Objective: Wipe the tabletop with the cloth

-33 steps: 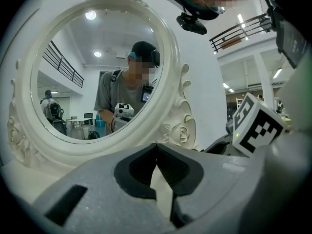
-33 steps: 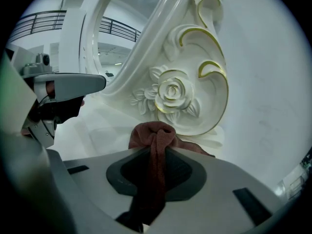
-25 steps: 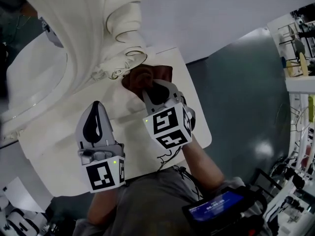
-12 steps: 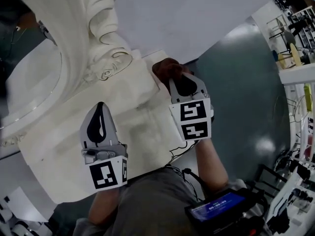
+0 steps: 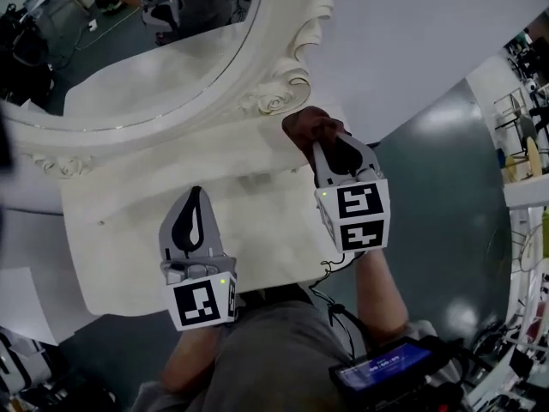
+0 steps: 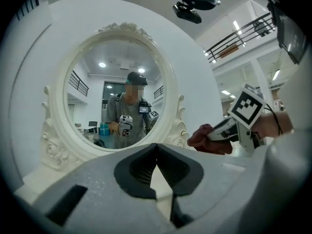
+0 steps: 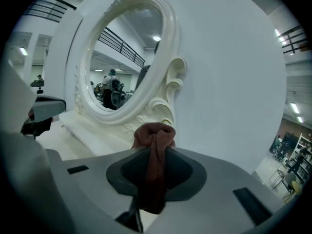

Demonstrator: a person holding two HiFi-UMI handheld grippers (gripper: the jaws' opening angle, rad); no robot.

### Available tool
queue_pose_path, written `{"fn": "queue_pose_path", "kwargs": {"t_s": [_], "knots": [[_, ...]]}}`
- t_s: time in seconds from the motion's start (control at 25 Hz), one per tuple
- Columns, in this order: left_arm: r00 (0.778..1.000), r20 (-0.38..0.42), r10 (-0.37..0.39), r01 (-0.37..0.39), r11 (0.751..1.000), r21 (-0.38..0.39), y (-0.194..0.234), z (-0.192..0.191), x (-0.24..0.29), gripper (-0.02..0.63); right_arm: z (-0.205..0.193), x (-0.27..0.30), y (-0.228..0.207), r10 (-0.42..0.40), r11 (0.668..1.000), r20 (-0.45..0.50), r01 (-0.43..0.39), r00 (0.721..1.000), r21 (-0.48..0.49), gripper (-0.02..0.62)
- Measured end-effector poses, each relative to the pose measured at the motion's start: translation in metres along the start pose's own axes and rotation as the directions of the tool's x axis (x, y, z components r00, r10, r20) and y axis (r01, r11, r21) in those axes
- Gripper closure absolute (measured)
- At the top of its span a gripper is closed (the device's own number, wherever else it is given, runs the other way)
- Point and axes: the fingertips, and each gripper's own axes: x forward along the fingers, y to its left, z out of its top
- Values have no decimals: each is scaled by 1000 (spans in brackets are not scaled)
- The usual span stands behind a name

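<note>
My right gripper [image 5: 328, 148] pinching the bunched reddish-brown cloth [image 5: 307, 127] at the bench's [image 5: 120, 256] far right corner, beside the ornate mirror frame [image 5: 279, 93], cloth's tail hidden behind the jaws, contact with the bench unclear, my left gripper [image 5: 196, 200] pressed together, empty.

Mirror: oval glass [image 6: 117, 106], standing upright in front of the wall.
Frame: white and thick [image 5: 274, 97], carved with scrolls and a small rose at its lower part.
Reflection: a person in a grey shirt, with ceiling lamps behind.
Wall: plain white [image 5: 412, 33], just behind the mirror.
Floor: dark grey-green and glossy [image 5: 446, 196], with a pale spot of light.
Racks: white racks [image 5: 525, 144] at the right edge of the head view, well apart from the mirror.
Screen: small device lit blue [image 5: 382, 369], at the bottom of the head view.
Railing: dark balcony railing [image 6: 243, 33], high up.
</note>
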Motion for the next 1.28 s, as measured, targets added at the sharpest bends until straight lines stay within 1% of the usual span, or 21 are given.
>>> {"fn": "queue_pose_path", "kwargs": {"t_s": [0.12, 0.32, 0.52, 0.68, 0.84, 1.0, 1.12, 1.28], "knots": [[996, -7, 88, -88, 996, -16, 31, -3, -40, 592, 16, -3, 50, 80, 996, 24, -79, 996, -47, 515], [979, -20, 204, -205, 978, -49, 80, -13, -96, 592, 31, -7, 132, 198, 975, 41, -193, 979, -113, 515], [958, -35, 284, -285, 956, -65, 112, -27, -137, 592, 30, -6, 199, 294, 945, 33, -286, 955, -159, 515], [940, -63, 335, -339, 938, -78, 130, -44, -160, 592, 14, 1, 245, 367, 915, -4, -362, 930, -181, 515], [927, -108, 359, -369, 926, -85, 144, -68, -168, 592, -10, 16, 280, 418, 887, -53, -420, 907, -194, 515], [916, -161, 368, -386, 917, -96, 152, -98, -170, 592, -43, 33, 308, 455, 863, -114, -469, 883, -187, 515], [910, -191, 369, -393, 914, -106, 159, -119, -166, 592, -69, 48, 324, 466, 852, -155, -489, 871, -188, 515], [904, -235, 356, -389, 914, -112, 164, -146, -163, 592, -104, 63, 339, 472, 840, -219, -511, 854, -181, 515]]}}
